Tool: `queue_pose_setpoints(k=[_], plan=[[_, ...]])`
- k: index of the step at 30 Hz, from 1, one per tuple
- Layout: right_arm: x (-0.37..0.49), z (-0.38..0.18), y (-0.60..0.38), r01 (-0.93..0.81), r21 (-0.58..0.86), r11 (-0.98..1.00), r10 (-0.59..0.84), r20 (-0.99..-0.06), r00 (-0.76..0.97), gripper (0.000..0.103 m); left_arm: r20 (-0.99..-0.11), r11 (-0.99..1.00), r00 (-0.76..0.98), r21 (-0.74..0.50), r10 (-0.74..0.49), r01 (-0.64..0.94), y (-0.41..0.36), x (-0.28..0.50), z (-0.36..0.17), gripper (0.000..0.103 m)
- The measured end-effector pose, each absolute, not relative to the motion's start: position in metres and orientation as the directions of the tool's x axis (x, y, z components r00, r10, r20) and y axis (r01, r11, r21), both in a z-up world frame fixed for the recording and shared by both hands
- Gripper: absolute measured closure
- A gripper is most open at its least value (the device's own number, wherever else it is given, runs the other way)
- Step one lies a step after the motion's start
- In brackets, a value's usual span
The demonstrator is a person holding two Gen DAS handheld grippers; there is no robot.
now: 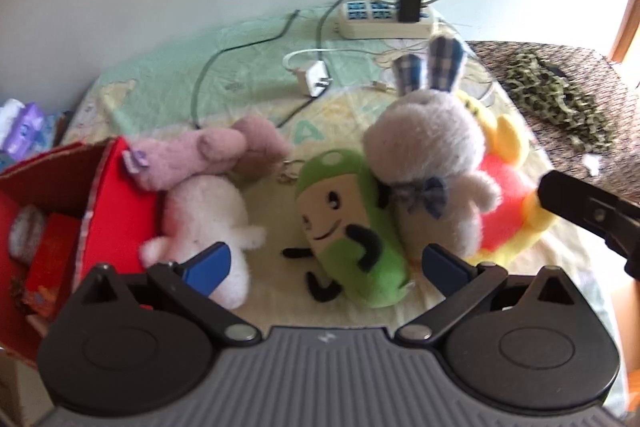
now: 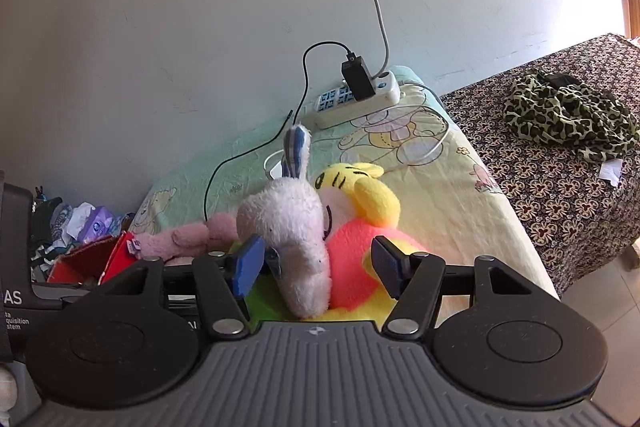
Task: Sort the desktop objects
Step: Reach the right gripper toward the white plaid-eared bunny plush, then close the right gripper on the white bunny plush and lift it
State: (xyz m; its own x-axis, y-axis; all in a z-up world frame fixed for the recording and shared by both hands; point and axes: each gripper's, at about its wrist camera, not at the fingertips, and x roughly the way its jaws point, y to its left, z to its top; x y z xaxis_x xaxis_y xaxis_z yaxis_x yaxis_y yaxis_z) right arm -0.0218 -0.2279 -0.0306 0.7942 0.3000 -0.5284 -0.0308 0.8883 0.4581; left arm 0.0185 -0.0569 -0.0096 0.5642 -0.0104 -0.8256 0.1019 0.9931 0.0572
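Plush toys crowd the frame's centre on the tabletop [image 1: 248, 67]: green plush [image 1: 348, 227] mid-frame, grey rabbit [image 1: 428, 155] touching its right side, white plush [image 1: 208, 215] beside the red box [image 1: 116, 203] at left. Left claw [image 1: 326, 263] spread, holding nothing; right claw [image 2: 316, 263] spread around the rabbit [image 2: 288, 223].

The right gripper [image 2: 316, 269] hangs with its blue-padded jaws spread wide, holding nothing. Between them stands a grey rabbit [image 2: 292, 227], leaning against a yellow bear [image 2: 360, 223] in a pink top. A pink toy [image 2: 188, 239] lies left of the rabbit, beside a red box [image 2: 120, 255]. Behind, a power strip [image 2: 356, 99] rests on the pale sheet [image 2: 460, 195]
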Motion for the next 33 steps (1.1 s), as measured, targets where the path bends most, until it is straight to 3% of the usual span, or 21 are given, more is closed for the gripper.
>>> queue_pose_setpoints(k=[4,9,20,33], plan=[[-0.017,-0.032,-0.233,-0.044,0.499,0.866,0.339,-0.519,0.785,0.048,-0.827,0.989,0.556,-0.005,-0.086,0.146,-0.061,0.019,-0.012,0.011],[-0.008,-0.031,-0.237,-0.074,0.552,0.831,0.398,-0.495,0.773,0.049,-0.803,0.967,0.551,-0.115,-0.225,0.227,-0.067,0.017,-0.011,0.011],[0.032,-0.032,-0.228,-0.182,0.568,0.802,0.51,-0.493,0.705,0.05,-0.815,0.967,0.548,-0.057,-0.189,0.249,-0.084,0.055,-0.029,0.012],[0.062,-0.054,-0.224,-0.183,0.558,0.81,0.517,-0.53,0.673,0.047,-0.82,0.962,0.549,-0.01,-0.163,0.272,-0.097,0.075,-0.044,0.009]])
